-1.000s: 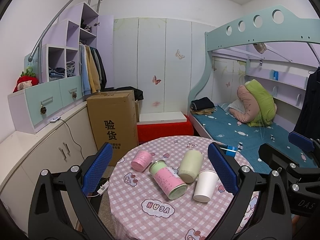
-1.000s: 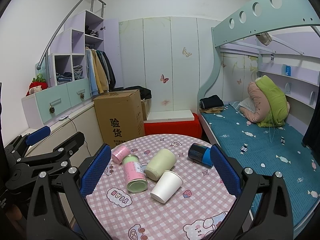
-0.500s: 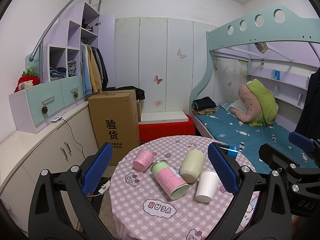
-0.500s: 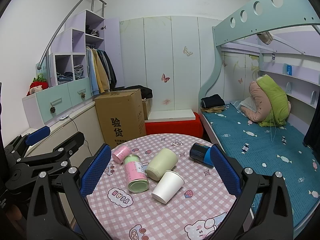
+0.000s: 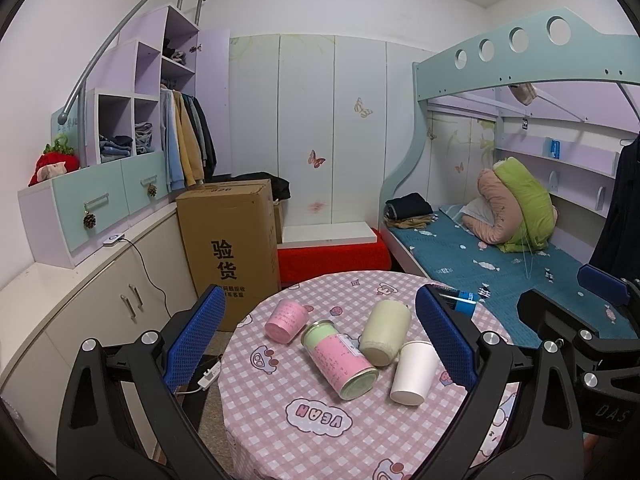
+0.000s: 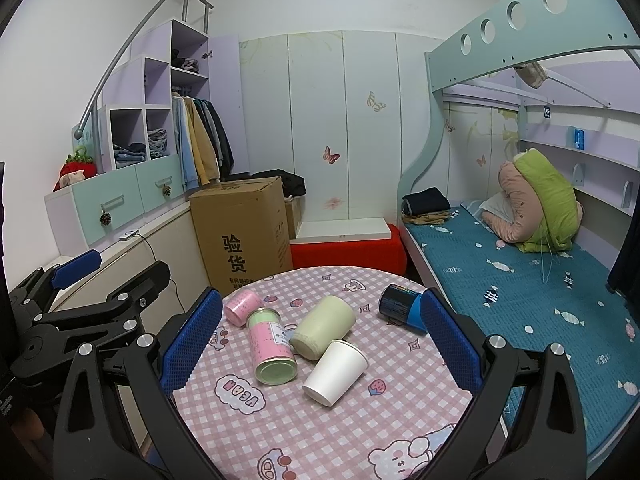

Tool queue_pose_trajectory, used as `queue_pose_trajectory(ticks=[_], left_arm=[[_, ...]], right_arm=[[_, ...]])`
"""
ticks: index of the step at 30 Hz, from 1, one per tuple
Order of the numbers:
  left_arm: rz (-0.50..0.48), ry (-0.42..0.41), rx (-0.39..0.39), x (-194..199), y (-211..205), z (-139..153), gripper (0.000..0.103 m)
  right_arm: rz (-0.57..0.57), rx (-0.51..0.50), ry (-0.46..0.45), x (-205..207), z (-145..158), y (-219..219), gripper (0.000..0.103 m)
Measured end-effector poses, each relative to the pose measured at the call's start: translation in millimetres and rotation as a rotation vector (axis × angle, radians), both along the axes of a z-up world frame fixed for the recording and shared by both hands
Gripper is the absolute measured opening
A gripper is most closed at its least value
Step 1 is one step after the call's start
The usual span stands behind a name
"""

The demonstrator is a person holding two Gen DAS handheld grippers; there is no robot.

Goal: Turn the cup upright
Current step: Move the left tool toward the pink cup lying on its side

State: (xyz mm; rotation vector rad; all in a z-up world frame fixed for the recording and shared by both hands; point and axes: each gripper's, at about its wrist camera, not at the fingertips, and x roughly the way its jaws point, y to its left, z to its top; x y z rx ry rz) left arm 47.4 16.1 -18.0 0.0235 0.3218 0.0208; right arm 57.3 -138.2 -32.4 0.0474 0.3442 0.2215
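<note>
A white paper cup (image 5: 413,373) lies on its side on the round pink checked table (image 5: 320,440), its mouth toward me; it also shows in the right wrist view (image 6: 336,373). Beside it lie a pale green cup (image 5: 385,333) (image 6: 322,328), a pink and green can (image 5: 340,359) (image 6: 271,346), a small pink cup (image 5: 286,321) (image 6: 242,307) and a dark blue can (image 6: 403,306). My left gripper (image 5: 316,336) is open and empty, above the table's near side. My right gripper (image 6: 320,344) is open and empty, also held back from the cups.
A cardboard box (image 5: 230,240) and a red bench (image 5: 332,256) stand behind the table. A bunk bed (image 6: 520,288) runs along the right. Low cabinets (image 5: 60,300) line the left wall. Each gripper shows at the edge of the other's view.
Both views have shifted slightly, so the cups sit a little further right and lower in the frames. Nothing on the table has moved, and both grippers stay open.
</note>
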Motion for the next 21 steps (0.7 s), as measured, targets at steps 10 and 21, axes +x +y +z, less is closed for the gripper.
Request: queue_pose_trajectory(ticks=[10, 21], left_arm=[[0.002, 0.023, 0.005, 0.2, -7.2, -5.0, 0.096], [-0.002, 0.110, -0.027, 6.1, 2.0, -19.5, 0.096]], right_arm=[[0.000, 0.000, 0.013, 0.4, -5.7, -1.3, 0.096], [0.019, -0.013, 0.077, 7.8, -17.7, 1.4, 0.096]])
